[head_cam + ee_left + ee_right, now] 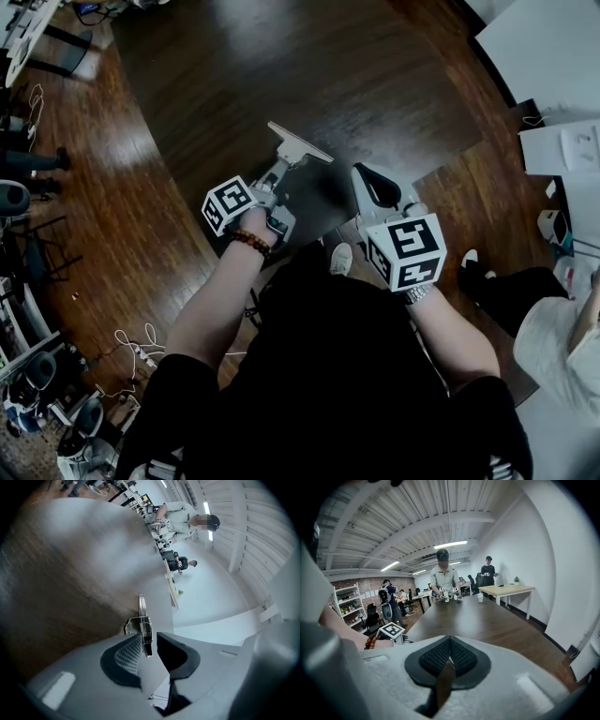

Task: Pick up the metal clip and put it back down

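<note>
Table [487, 620], people [444, 576], perhaps cups [480, 597] beyond clip [145, 627]

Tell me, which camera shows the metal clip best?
The head view: there the metal clip shows its whole wide face at the tip of the left gripper. The left gripper view catches it only edge-on, a thin strip between the fingers. The right gripper view does not show it at all.
</note>
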Motion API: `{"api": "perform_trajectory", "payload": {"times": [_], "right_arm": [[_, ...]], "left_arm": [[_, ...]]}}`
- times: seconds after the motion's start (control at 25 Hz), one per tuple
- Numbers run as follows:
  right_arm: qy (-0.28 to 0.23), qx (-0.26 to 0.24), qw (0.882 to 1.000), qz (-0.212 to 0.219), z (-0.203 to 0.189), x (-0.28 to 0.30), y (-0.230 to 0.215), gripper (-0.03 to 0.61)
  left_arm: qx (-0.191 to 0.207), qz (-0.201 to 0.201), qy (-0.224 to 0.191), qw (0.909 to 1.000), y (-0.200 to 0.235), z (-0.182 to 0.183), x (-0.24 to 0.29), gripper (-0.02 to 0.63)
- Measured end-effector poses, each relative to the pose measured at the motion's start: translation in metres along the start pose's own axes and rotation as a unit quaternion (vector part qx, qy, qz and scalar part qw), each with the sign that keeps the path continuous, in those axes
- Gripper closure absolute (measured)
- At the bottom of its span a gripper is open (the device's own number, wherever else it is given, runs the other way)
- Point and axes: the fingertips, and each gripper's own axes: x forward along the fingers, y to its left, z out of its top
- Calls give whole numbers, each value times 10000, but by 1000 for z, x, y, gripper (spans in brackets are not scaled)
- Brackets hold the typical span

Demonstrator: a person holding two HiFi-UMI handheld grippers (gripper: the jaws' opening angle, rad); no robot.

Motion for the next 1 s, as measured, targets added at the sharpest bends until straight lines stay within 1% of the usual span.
{"api": "perform_trajectory", "payload": {"times": [0.12,0.28,0.36,0.44,0.64,0.72,0.76,0.88,1.0], "right_arm": [[-84,-62,9999,89,1,-9,8,586],[-194,-164,9994,221,4,-22,23,586],[-250,-226,9990,302,5,-30,29,586],[-307,-283,9984,380,3,-39,37,586],[-411,-417,9968,541,-6,-64,53,586],[-457,-466,9960,611,-8,-73,59,586],[-481,-491,9955,647,-9,-77,63,586],[-541,-547,9942,749,-15,-92,78,587],[-609,-604,9926,856,-19,-101,94,586]], "left_arm": [[302,50,-196,9993,-6,-1,-17,530],[919,91,-399,9949,-21,-4,-44,583],[1245,94,-479,9910,-32,-8,-55,600],[1567,77,-523,9862,-42,-17,-66,600],[2341,44,-523,9708,-65,-45,-92,600],[2711,65,-547,9610,-75,-56,-103,600],[2936,80,-580,9541,-81,-61,-110,600],[3629,56,-592,9299,-101,-81,-134,600],[4198,-11,-524,9061,-119,-101,-151,600]]}}
